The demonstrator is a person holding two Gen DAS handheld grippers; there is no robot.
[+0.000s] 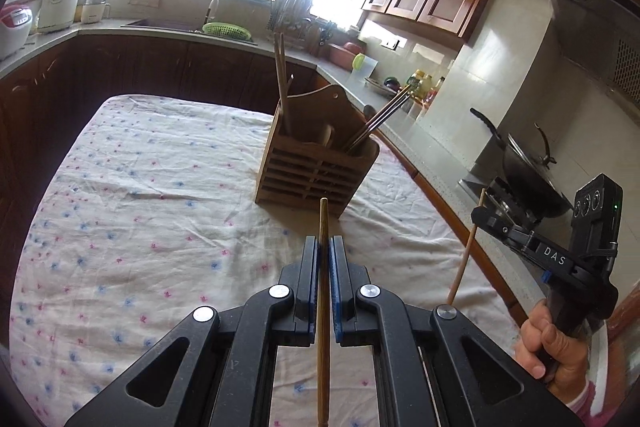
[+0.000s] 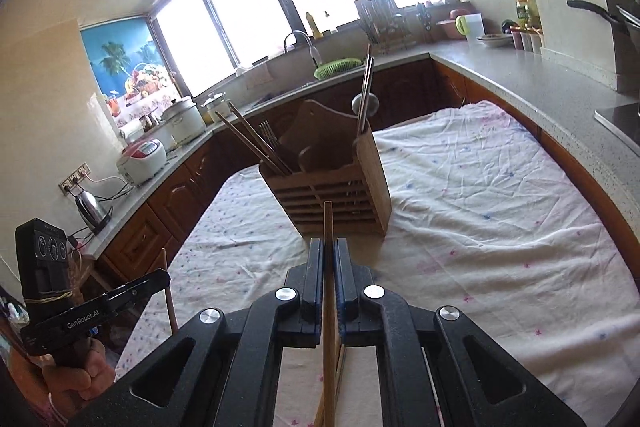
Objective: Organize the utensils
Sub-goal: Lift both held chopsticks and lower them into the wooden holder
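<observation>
A slatted wooden utensil holder (image 1: pixel 316 163) (image 2: pixel 332 183) stands on the cloth-covered table (image 1: pixel 140 195), ahead of both grippers. Wooden chopsticks (image 1: pixel 281 75) lean in one end of it and metal chopsticks (image 1: pixel 384 113) in the other; a fork (image 2: pixel 269 135) and a spoon (image 2: pixel 365 103) also stick out. My left gripper (image 1: pixel 325 243) is shut on a wooden chopstick (image 1: pixel 323 307), raised above the cloth just short of the holder. My right gripper (image 2: pixel 329 243) is shut on another wooden chopstick (image 2: pixel 329 307). Each gripper shows in the other's view: the right gripper (image 1: pixel 482 217) and the left gripper (image 2: pixel 162 277).
A white floral cloth (image 2: pixel 480 207) covers the table. The kitchen counter (image 2: pixel 540 87) wraps around it, with a wok (image 1: pixel 524 167) on the stove at right, a sink with a green basket (image 1: pixel 226 30) at the back, and a rice cooker (image 2: pixel 142 161) and kettle (image 2: pixel 92 209) at left.
</observation>
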